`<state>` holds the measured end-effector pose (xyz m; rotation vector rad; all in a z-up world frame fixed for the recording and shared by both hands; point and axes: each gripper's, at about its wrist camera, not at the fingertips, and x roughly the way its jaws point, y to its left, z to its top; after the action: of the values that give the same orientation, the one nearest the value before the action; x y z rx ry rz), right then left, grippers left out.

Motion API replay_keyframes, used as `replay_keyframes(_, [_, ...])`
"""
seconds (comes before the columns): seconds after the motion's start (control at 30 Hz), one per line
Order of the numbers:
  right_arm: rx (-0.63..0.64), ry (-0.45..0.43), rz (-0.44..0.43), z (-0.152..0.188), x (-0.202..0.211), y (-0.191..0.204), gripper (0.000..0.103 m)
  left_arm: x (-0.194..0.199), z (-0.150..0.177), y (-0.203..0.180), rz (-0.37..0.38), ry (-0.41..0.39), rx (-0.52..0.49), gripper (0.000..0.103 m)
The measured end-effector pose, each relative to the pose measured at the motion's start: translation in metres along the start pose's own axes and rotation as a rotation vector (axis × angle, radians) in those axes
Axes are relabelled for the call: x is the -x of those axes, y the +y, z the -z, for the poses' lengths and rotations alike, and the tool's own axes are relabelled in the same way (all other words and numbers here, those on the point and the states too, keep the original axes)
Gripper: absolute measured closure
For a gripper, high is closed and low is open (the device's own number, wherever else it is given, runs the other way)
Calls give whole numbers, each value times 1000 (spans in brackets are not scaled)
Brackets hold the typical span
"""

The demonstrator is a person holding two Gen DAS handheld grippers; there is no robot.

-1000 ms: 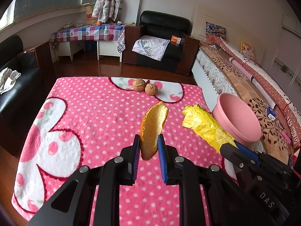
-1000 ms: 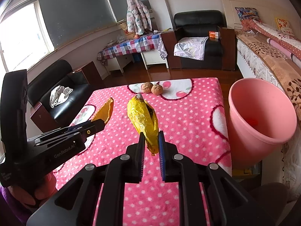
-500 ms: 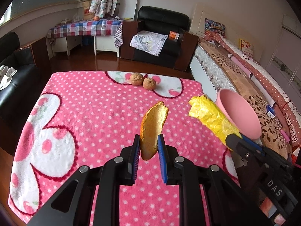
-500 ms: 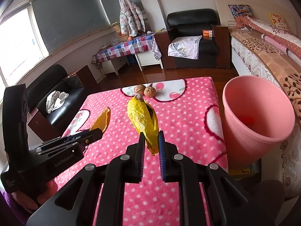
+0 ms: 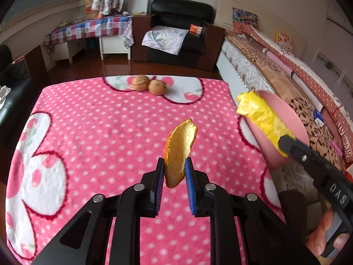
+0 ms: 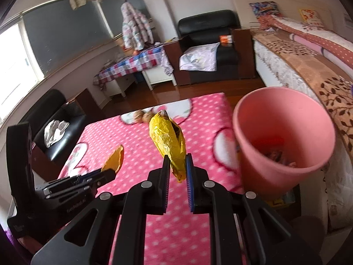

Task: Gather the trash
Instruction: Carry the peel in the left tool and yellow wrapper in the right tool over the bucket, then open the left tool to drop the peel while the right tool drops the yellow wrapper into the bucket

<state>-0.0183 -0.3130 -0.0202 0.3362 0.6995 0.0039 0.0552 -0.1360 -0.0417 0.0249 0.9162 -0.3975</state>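
My left gripper (image 5: 174, 165) is shut on an orange peel (image 5: 179, 149) and holds it above the pink dotted table cover (image 5: 99, 132). My right gripper (image 6: 178, 161) is shut on a crumpled yellow wrapper (image 6: 168, 141) and holds it in the air just left of the pink bin (image 6: 284, 137). The bin stands off the table's right edge with some trash inside. In the left wrist view the wrapper (image 5: 262, 119) hangs in front of the bin (image 5: 286, 132). Two walnuts (image 5: 149, 85) lie at the table's far edge.
A bed (image 5: 286, 70) runs along the right behind the bin. A black armchair (image 5: 176, 31) and a checked side table (image 5: 88, 31) stand beyond the far edge. A black sofa (image 6: 55, 123) is on the left.
My right gripper has carried the yellow wrapper rightward, close to the pink bin. My left gripper still holds the peel and has shifted slightly toward the right.
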Motion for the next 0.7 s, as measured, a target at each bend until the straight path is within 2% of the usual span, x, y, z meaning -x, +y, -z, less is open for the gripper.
replay_keyframes(0.37, [-142, -65, 167, -17, 13, -80, 89, -30, -32, -65, 67, 6, -115, 85])
replay_keyframes(0.5, [-142, -76, 254, -23, 14, -99, 89, -37, -46, -89, 129, -11, -138, 85])
replay_keyframes(0.7, [-126, -75, 333, -31, 10, -116, 89, -49, -71, -119, 235, -25, -160, 85])
